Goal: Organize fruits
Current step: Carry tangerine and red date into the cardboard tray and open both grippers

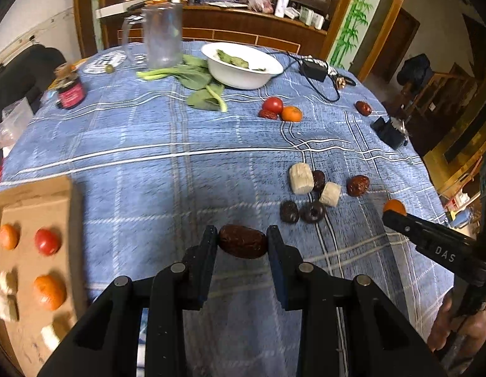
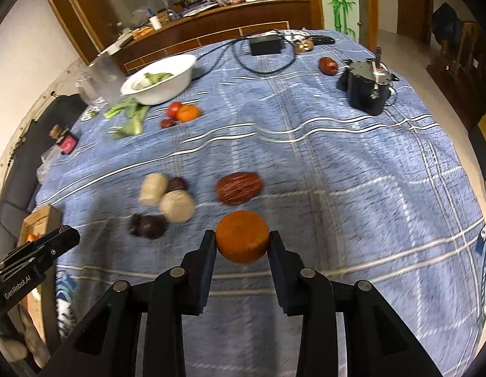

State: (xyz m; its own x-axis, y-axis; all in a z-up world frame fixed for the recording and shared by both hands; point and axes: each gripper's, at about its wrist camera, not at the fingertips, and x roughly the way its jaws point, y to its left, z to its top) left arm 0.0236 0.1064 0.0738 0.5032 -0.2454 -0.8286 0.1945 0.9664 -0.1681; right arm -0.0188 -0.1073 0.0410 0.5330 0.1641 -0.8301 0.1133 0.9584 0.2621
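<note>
Pinching a dark red date (image 1: 243, 241) between its two black fingers, the left gripper (image 1: 242, 240) holds it just above the blue checked cloth (image 1: 155, 144). The right gripper (image 2: 243, 238) squeezes a small orange (image 2: 243, 236) the same way, one finger on each side.

To the left of the left gripper sits a brown cardboard tray (image 1: 38, 194). In it are two oranges, a red tomato (image 1: 47, 241) and some white chunks. On the cloth ahead lies a little pile: two pale chunks (image 1: 301, 178), dark round pieces (image 1: 312, 212) and another red date (image 1: 357, 185). Farther back, a tomato, an orange and a date sit touching each other (image 1: 279, 110). One more date (image 1: 363, 108) lies alone near the table edge.

Behind them stand a white bowl (image 1: 243, 75) with green leaves in it, more leaves (image 1: 192, 78) beside it, a clear jug (image 1: 161, 36) and a small jar (image 1: 70, 91).
</note>
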